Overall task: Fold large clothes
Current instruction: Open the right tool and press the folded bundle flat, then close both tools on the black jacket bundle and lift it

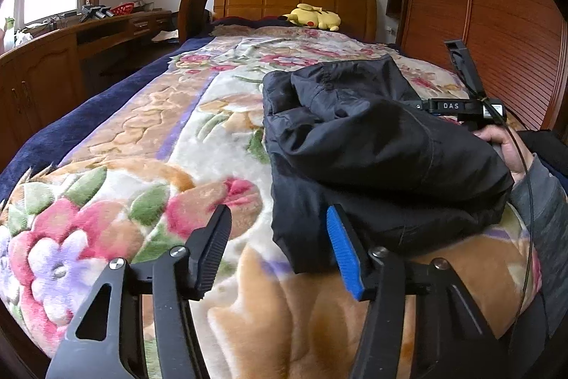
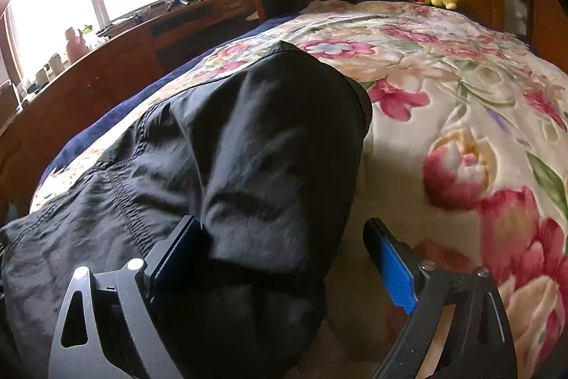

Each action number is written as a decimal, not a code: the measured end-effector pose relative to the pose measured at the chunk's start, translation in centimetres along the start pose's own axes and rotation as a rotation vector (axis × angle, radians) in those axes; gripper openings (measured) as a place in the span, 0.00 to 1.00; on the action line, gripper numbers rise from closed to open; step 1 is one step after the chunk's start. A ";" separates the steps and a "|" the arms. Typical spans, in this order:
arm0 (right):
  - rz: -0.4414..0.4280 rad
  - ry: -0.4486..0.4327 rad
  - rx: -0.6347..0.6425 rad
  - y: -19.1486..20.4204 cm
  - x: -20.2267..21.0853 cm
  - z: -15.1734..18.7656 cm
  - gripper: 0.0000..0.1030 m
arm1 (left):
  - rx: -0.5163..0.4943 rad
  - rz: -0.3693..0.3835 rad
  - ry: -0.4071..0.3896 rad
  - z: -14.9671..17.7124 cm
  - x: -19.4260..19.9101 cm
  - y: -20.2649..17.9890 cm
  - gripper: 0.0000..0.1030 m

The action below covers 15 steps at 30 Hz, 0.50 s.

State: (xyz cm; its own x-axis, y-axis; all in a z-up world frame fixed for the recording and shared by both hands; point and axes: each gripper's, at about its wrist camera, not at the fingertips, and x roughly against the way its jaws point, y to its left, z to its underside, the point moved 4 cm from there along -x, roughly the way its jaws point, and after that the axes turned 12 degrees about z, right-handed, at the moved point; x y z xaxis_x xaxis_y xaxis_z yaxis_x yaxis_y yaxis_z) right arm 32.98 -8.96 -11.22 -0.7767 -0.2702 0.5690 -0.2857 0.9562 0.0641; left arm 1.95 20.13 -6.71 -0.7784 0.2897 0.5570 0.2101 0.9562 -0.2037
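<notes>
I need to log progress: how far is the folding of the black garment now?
Partly done: the black garment lies bunched in layers on the floral blanket, not flat. In hand: nothing, as the left gripper and right gripper are both open. Left: smoothing and final folds.

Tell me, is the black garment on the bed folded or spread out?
Partly folded: the black garment lies bunched, layers doubled over each other on the floral blanket, not flat.
</notes>
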 end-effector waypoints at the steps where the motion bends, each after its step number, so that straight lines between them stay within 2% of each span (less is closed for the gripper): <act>1: -0.006 0.003 0.000 0.0 0.0 0.0 0.87 | 0.000 -0.002 0.001 0.0 -0.1 0.0 0.55; 12: -0.065 0.049 -0.050 -0.4 -1.0 0.2 0.85 | 0.005 0.018 0.018 0.3 -0.5 -0.3 0.55; 15: -0.078 0.068 -0.063 -0.5 -1.6 0.2 0.85 | 0.003 0.023 0.021 0.4 -0.6 -0.5 0.52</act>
State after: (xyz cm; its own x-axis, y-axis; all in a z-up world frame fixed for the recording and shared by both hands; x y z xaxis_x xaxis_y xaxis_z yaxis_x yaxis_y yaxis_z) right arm 34.24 -9.05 -12.34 -0.7134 -0.3376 0.6141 -0.3059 0.9384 0.1605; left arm 2.12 19.48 -7.27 -0.7605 0.3124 0.5692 0.2260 0.9492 -0.2190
